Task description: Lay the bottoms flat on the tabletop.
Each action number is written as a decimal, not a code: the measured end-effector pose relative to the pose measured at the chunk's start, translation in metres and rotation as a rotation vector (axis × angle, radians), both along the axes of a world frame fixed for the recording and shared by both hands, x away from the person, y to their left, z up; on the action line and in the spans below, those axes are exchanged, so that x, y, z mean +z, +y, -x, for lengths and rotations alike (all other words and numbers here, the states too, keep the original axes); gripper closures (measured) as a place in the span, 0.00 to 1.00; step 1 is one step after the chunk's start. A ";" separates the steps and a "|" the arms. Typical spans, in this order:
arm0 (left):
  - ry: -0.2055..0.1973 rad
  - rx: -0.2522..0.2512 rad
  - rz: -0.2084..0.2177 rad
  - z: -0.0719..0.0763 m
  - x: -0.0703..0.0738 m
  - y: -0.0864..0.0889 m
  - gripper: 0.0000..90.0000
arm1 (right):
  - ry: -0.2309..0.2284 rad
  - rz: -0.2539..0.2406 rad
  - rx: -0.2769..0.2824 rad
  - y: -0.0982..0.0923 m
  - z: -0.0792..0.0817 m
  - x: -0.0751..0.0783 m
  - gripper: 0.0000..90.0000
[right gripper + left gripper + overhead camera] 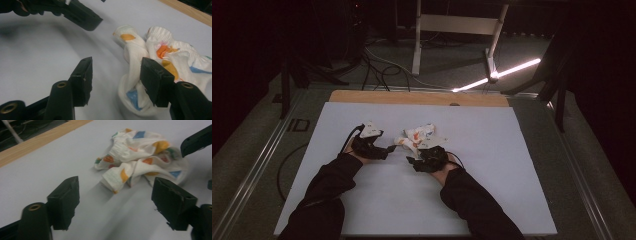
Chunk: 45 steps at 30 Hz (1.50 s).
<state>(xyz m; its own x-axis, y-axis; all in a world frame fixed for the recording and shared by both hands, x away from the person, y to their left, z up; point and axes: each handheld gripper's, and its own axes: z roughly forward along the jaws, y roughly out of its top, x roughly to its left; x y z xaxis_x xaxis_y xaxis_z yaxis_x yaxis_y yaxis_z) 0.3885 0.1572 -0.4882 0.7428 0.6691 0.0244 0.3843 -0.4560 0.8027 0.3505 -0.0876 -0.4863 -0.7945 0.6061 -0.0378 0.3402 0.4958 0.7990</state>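
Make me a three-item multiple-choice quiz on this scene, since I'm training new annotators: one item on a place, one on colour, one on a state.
1. Where does the crumpled cloth lie?
A. On the white table top, just beyond the two grippers
B. On the floor past the wooden edge
C. Draped over a sleeve

2. What is the cloth's base colour?
A. Black
B. White, with orange, yellow and blue patches
C. Plain green

3. How do the left gripper jaws stand?
A. Clamped on the cloth
B. Apart, with nothing pressed between them
C. Shut tight on nothing

Answers:
1. A: the high view shows it on the white top, ahead of the left gripper and the right gripper.
2. B: both gripper views show white fabric with coloured patches.
3. B: the left gripper view shows a gap of bare table between the pads, the cloth lying farther on.
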 end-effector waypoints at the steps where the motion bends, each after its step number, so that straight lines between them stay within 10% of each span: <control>1: -0.002 0.000 -0.004 -0.002 -0.002 -0.001 0.34 | -0.010 0.018 -0.008 0.003 -0.002 -0.002 0.52; 19: 0.093 0.003 -0.044 -0.023 -0.025 -0.020 0.69 | -0.092 0.231 -0.050 0.023 -0.015 -0.021 0.84; 26: 0.110 -0.047 -0.030 -0.022 -0.023 -0.026 0.96 | -0.074 0.237 -0.070 0.021 -0.019 -0.018 0.99; 45: 0.110 -0.039 -0.060 -0.013 -0.014 -0.018 0.98 | -0.008 0.171 0.060 -0.003 0.016 -0.012 0.99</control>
<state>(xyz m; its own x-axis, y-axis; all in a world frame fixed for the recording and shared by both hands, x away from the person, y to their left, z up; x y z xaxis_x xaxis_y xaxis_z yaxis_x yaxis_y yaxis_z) 0.4019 0.1394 -0.5019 0.7686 0.6395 -0.0198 0.4497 -0.5180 0.7276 0.3343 -0.0905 -0.4982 -0.8285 0.5414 -0.1430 0.2993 0.6440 0.7041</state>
